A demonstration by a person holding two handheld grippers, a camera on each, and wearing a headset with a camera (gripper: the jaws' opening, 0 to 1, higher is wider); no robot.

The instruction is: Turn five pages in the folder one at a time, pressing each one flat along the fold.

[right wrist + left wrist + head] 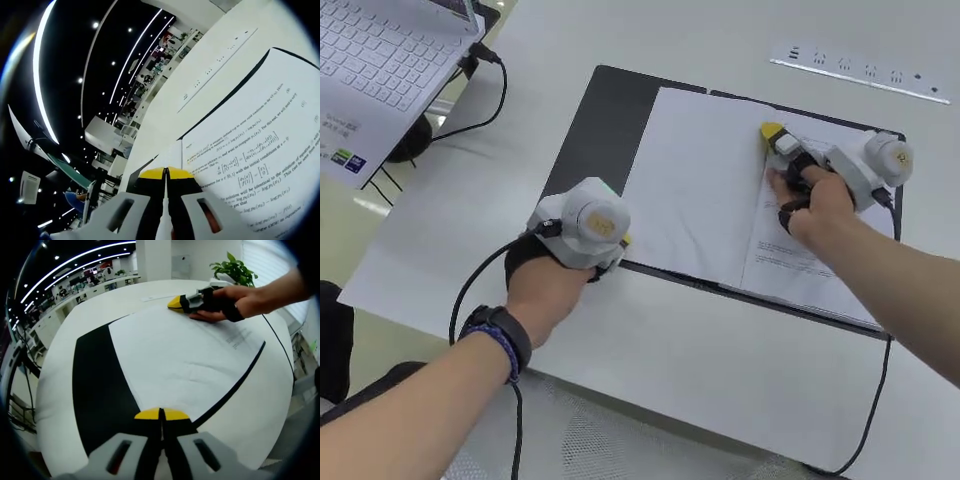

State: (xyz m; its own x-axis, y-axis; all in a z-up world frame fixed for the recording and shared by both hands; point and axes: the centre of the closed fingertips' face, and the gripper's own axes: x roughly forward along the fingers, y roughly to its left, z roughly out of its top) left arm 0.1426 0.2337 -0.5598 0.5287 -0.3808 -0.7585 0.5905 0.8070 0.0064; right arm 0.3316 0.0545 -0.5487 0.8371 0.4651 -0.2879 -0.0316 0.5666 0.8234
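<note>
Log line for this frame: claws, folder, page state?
left claw: shut, at folder near edge | right claw: shut, tips at fold near top | blank page: lies left of fold

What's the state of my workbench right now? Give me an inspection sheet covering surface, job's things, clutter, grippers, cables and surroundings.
Surface: white table, evenly lit.
Job's things: black folder lies open; blank page left of the fold, printed page right of it.
Clutter: laptop at the far left; power strip beyond the folder.
Grippers: left hand-held gripper jaws shut, at the folder's near edge; right hand-held gripper jaws shut, tips on the paper near the fold's far end.
Cables: left cable and right cable trail from the grippers; laptop cable leaves the laptop's side.
Surroundings: open office, ceiling light strips, potted plant.
</note>
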